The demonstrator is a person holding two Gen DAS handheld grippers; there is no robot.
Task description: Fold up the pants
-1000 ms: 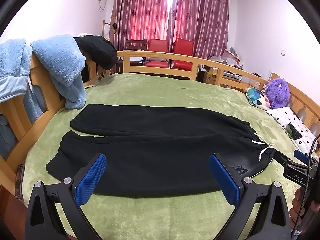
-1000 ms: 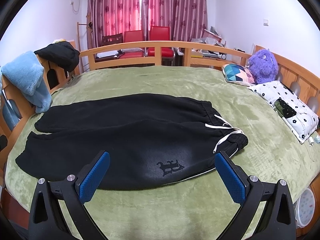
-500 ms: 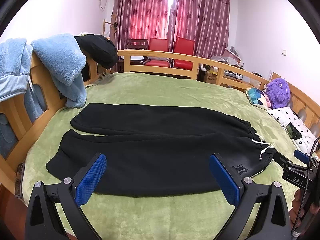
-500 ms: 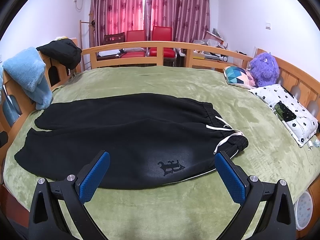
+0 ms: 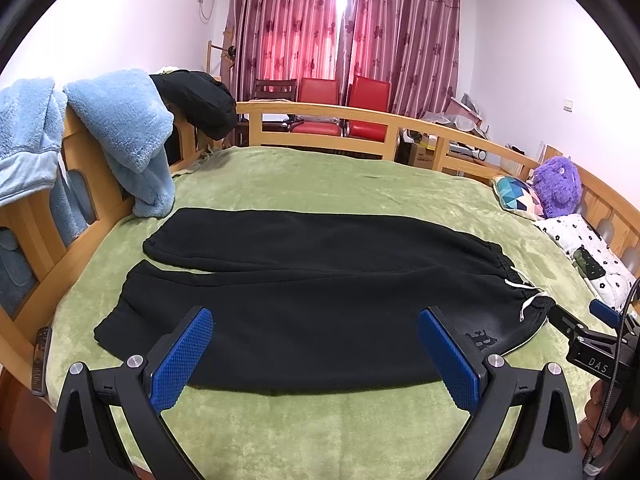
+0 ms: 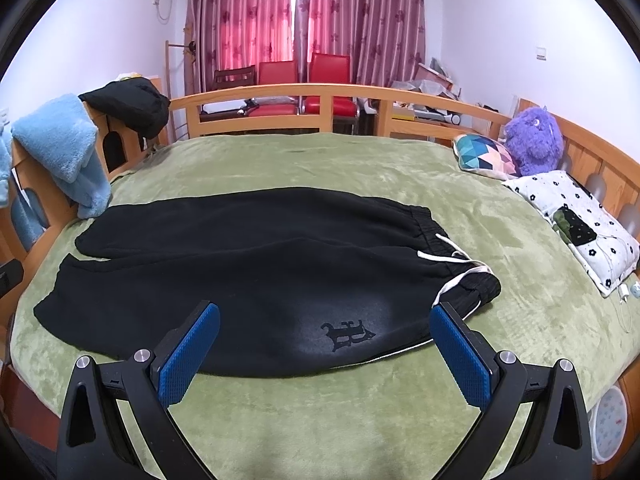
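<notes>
Black pants [image 5: 312, 296] [image 6: 256, 276] lie flat across the green blanket, legs side by side pointing left, waistband with white drawstring [image 6: 456, 264] at the right. A dark emblem [image 6: 348, 332] shows on the near leg by the waist. My left gripper [image 5: 316, 356] hovers open above the near edge of the pants, around their middle, holding nothing. Over the waist end, my right gripper [image 6: 326, 354] stands open with nothing between its blue pads. The right gripper [image 5: 588, 344] also appears at the right edge of the left wrist view, near the waistband.
A wooden bed frame [image 5: 320, 116] rings the green blanket [image 6: 320, 420]. Blue fleece [image 5: 124, 140] and a black garment [image 5: 200, 100] hang on the left rail. A patterned cushion [image 6: 484, 156], purple plush [image 6: 532, 140] and floral pillow [image 6: 580, 220] sit at the right. A phone [image 5: 40, 356] lies at the left edge.
Both grippers have drifted slightly, so the pants sit a touch differently in each view. The pants themselves have not moved and both grippers stay open.
</notes>
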